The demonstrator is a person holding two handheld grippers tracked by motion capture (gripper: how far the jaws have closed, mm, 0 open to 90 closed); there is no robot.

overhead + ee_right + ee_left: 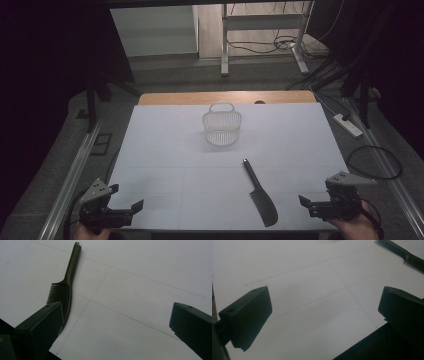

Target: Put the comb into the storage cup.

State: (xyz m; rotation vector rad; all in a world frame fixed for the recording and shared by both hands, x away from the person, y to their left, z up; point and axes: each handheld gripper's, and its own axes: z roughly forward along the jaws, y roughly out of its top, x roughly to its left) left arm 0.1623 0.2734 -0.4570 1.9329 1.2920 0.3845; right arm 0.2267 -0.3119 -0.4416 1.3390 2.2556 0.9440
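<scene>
A white basket point(222, 128) stood upright on the white table point(165, 150), toward the far middle, its handle raised at the back. Through its mesh wall nothing could be made out inside, though the wall was too fine to be sure.

A dark comb point(260, 193) lay flat on the table nearer the person, well apart from the basket, handle pointing toward the far side and the toothed part toward the near edge. In the right gripper view the comb point(65, 287) ran up from beside the left jaw, teeth facing left. In the left gripper view its toothed part point(409, 258) crossed the top right corner.

The left gripper point(124, 199) sat at the near left corner, jaws spread wide with bare table between them. The right gripper point(311, 204) sat at the near right, just beside the comb's toothed end but not touching it, jaws likewise released and gripping nothing.
</scene>
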